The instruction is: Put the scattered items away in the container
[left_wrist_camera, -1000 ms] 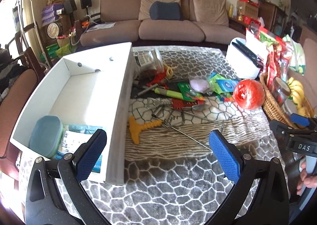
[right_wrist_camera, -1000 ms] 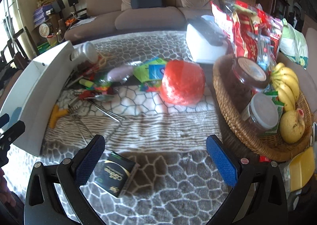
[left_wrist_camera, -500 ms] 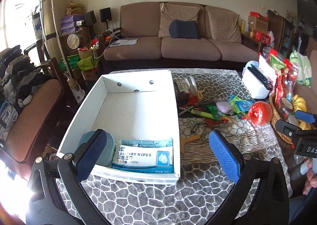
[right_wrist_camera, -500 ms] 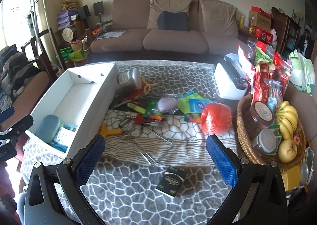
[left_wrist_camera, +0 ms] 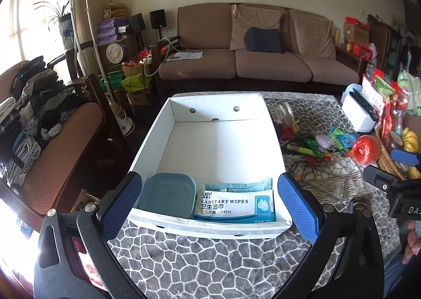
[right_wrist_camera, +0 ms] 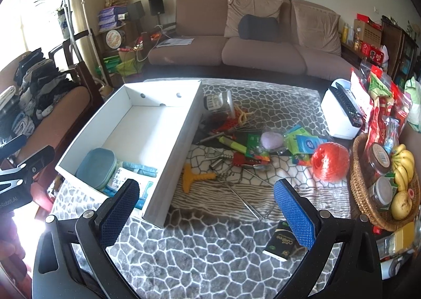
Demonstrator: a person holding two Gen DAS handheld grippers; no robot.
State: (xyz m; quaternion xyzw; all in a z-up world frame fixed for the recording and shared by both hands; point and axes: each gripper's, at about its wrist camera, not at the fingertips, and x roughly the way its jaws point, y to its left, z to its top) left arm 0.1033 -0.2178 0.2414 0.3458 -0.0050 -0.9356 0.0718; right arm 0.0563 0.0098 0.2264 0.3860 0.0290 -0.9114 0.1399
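White cardboard box [left_wrist_camera: 273,138], open top, rectangular, sits on left part of patterned table cover [right_wrist_camera: 210,259]. Inside, near end: 1 blue-grey lidded tub [left_wrist_camera: 167,195], 1 pack sanitary wipes [left_wrist_camera: 234,207], 1 teal cloth [left_wrist_camera: 236,186] behind it; rest of floor bare. Right of box, loose pile: 1 red twine ball [right_wrist_camera: 330,162], 1 yellow T-handle tool [right_wrist_camera: 193,176], 1 black small carton [right_wrist_camera: 280,243] near front edge. Left gripper [left_wrist_camera: 210,204] & right gripper [right_wrist_camera: 206,217]: both spread wide, nothing between pads.

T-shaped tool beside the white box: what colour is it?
Orange-yellow; the T-shaped tool shows best in the right wrist view.
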